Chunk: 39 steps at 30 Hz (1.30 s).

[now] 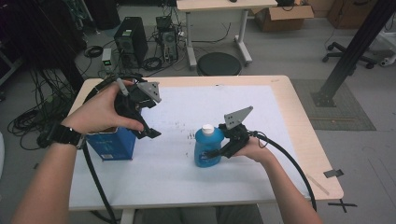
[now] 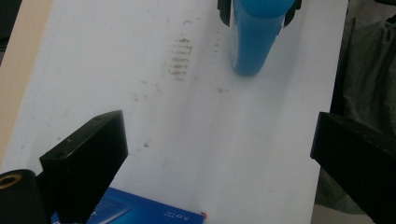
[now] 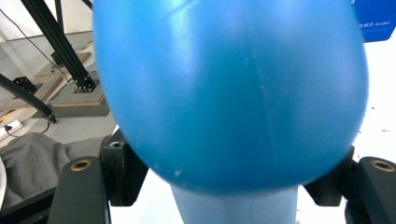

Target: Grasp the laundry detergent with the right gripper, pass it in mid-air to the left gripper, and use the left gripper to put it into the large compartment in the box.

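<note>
The right tool [image 1: 218, 150] was seen closed around the blue bottle [image 1: 207, 148], which stood upright on the white surface [image 1: 187, 182] with its white cap [image 1: 208, 129] above the jaws. A slip was judged possible, since the rounded, smooth body could twist out if lifted too fast. The right hand [image 1: 250, 150] was held low and level behind the tool. Well apart, the left tool [image 1: 148, 133] was held wide and empty above the blue box [image 1: 112, 145], angled down
</note>
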Each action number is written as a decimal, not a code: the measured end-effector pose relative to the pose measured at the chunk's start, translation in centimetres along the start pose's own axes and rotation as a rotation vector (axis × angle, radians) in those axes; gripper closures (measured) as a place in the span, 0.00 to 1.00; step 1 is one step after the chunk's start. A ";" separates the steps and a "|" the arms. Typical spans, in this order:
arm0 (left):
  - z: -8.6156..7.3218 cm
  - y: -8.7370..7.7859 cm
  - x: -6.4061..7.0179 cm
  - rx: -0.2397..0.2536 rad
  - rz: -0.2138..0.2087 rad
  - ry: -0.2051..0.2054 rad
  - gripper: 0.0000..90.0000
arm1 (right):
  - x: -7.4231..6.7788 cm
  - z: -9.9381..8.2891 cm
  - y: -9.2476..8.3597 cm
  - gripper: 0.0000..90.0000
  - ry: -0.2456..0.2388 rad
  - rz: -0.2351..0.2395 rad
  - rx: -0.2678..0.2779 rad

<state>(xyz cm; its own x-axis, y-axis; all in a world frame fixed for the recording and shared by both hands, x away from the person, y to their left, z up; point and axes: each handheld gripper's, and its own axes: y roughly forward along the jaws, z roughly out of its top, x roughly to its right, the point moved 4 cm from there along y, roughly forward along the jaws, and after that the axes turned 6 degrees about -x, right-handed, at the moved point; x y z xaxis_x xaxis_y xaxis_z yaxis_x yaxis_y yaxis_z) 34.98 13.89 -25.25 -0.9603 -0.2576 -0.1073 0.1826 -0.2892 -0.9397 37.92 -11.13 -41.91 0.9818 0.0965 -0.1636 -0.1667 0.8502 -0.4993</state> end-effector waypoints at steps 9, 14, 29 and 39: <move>0.0 0.0 0.0 -0.002 -0.001 -0.002 0.05 | 0.0 0.0 0.1 0.35 -0.002 0.006 0.000; -0.1 0.0 -0.1 -0.003 -0.001 0.000 0.05 | 0.0 -0.1 0.1 0.39 -0.009 0.005 -0.004; 0.1 -0.1 0.1 0.002 -0.003 0.003 0.05 | -0.3 0.2 -0.1 0.46 -0.046 -0.041 -0.010; 0.7 -0.9 0.2 0.009 0.002 0.016 0.05 | -0.8 2.6 -1.8 0.46 -0.024 -0.055 0.011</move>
<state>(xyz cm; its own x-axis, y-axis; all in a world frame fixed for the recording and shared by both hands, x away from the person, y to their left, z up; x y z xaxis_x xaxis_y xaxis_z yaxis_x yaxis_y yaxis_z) 34.75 13.49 -24.21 -0.9633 -0.2428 -0.1142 0.1860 -0.2972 -0.9365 37.68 -11.44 -38.70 0.9914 0.0612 -0.1157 -0.1112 0.8602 -0.4977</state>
